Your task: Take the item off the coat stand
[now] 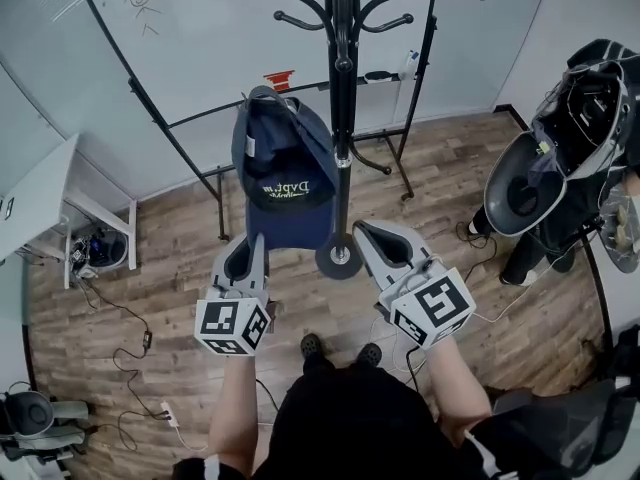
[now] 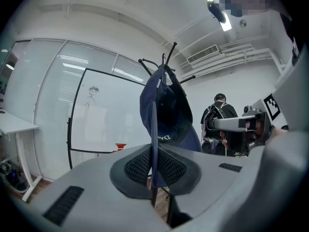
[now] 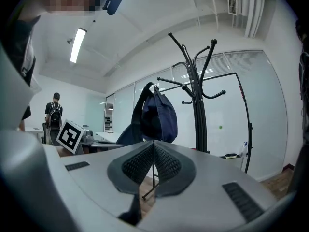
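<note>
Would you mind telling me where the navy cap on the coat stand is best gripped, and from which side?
The brim, from below: it hangs lowest on the cap, a thin flat flap that jaws can pinch edge-on, as the left gripper does now.
</note>
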Motion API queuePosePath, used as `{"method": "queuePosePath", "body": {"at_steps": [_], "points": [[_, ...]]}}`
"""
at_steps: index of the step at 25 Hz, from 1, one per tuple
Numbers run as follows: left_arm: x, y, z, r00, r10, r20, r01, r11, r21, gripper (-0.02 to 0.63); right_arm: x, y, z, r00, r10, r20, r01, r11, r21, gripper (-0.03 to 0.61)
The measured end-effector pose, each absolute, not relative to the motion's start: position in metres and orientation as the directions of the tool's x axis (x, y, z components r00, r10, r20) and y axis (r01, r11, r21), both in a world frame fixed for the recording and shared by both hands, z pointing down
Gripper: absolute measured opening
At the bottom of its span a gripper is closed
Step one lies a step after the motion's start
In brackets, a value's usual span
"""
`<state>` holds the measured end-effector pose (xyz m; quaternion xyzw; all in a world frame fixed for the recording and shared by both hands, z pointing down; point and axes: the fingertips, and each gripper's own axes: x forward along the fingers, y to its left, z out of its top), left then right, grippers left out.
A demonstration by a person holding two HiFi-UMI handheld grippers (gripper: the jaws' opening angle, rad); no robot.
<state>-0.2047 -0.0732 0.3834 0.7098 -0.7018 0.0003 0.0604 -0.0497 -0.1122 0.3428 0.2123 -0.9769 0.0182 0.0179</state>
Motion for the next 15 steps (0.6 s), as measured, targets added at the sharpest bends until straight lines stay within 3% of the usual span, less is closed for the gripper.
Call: {"method": "queuePosePath", "body": {"at_steps": [15], "points": [[-0.2047, -0.067, 0.3818, 0.015, -0.997, 0.08, -0.996, -0.008, 0.088, 0.031, -0.0495, -0.1062, 0.3428, -0.908, -0.419, 0.033, -0.42, 0.907, -0.036, 0.029]]}}
